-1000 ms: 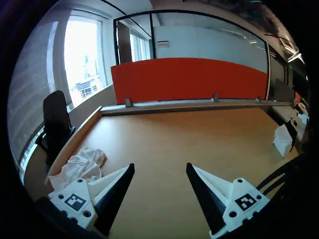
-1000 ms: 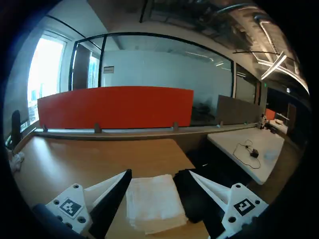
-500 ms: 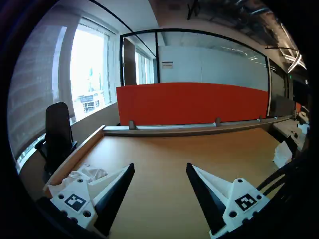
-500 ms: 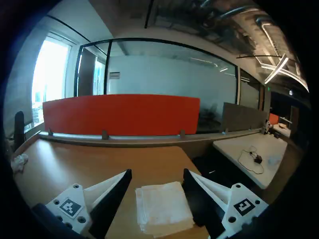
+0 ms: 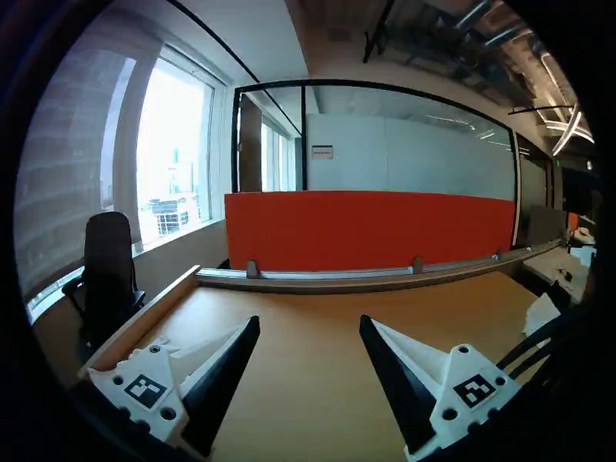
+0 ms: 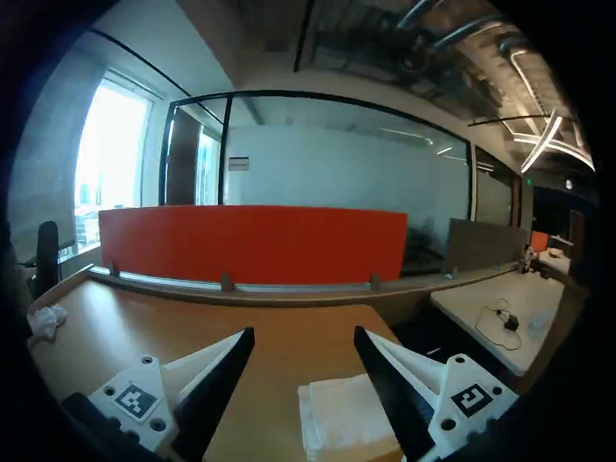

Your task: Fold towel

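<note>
**Folded towel sits by the desk edge**

The white folded towel point(image 6: 343, 416) lies flat on the desk point(image 6: 154, 331), near its right edge; its long side seems to point away. Both the right hand-held gripper point(image 6: 302, 333) and left hand-held gripper point(image 5: 308, 319) are wide open, holding nothing. A crumpled cloth point(image 6: 46, 319) lies far left, an orange screen point(image 6: 254, 242) behind.
</note>
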Available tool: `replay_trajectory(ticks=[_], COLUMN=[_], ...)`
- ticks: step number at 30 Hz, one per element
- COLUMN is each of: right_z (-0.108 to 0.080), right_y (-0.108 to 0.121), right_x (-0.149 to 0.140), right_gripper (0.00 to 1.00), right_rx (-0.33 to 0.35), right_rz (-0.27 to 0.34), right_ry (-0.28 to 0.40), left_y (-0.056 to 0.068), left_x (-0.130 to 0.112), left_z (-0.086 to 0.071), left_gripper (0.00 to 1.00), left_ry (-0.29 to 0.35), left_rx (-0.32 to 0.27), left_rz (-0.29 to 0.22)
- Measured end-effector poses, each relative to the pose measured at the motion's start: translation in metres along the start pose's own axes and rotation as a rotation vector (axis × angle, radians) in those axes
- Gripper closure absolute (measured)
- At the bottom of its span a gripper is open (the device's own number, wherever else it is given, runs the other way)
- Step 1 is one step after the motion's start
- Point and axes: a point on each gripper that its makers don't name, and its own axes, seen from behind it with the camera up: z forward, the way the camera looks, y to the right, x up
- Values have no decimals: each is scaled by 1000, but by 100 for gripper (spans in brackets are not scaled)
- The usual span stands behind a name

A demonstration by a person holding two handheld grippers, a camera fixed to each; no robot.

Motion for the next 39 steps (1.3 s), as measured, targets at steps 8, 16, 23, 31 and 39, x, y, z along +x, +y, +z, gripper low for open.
replay_trajectory(ticks=[8,16,23,31,39], right_z=[2,2,2,2,3], right_y=[-48,-95,-129,-147,-154], right_x=[10,25,29,36,36], right_gripper=[0,0,0,0,0], right_rx=[54,94,123,136,136], right_rz=[-1,2,11,22,20], right_ry=[16,39,49,54,48], left_y=[5,7,9,7,6], left_x=[8,14,20,24,26], left_z=[3,3,3,4,5], left_gripper=[4,4,4,4,4], left_ry=[22,39,59,76,97], left_rx=[-26,-48,-66,-66,-55], left_rz=[-9,-10,0,-7,-26])
